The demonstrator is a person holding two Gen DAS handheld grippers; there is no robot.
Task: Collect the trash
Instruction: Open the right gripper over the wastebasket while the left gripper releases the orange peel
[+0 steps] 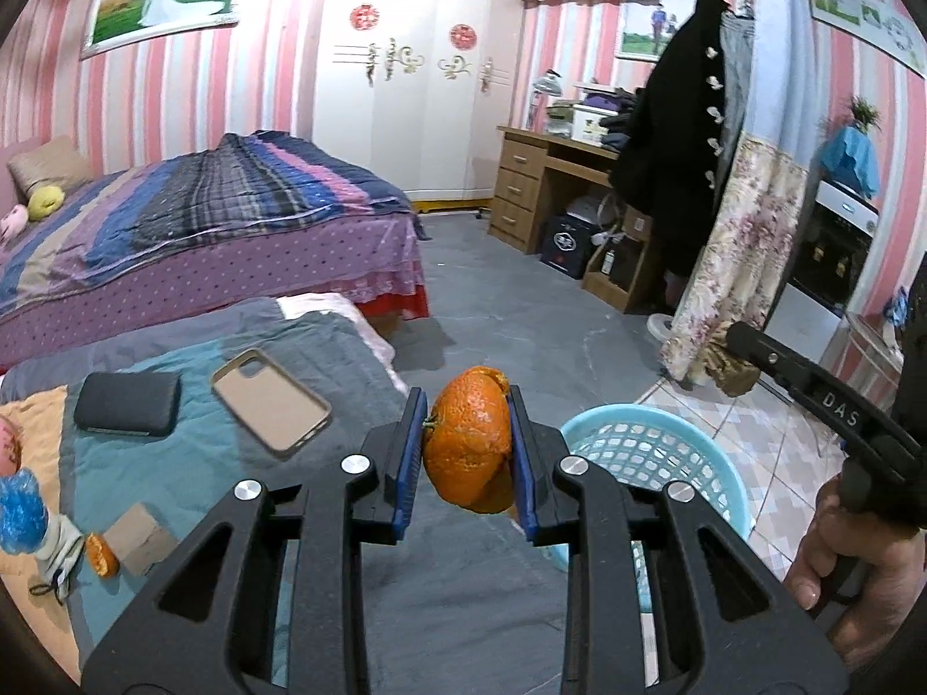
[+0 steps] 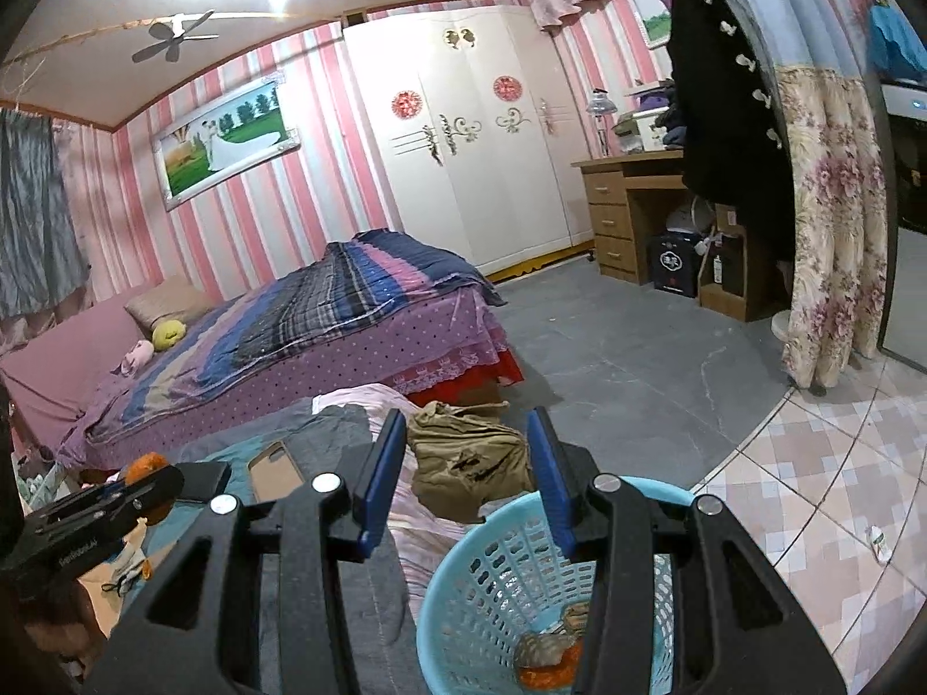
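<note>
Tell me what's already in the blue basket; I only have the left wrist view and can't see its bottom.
Observer: At the bottom of the basket lie orange peel and a crumpled pale wad.
Operator: Is the right gripper carrying anything?
Observer: Yes, the right gripper is clamped on a crumpled olive-brown wad.
Operator: Anything on the floor I'm missing?
Observer: A small white scrap lies on the tiles to the right of the basket.

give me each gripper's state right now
left gripper: shut on orange peel
right gripper: shut on crumpled brown paper
</note>
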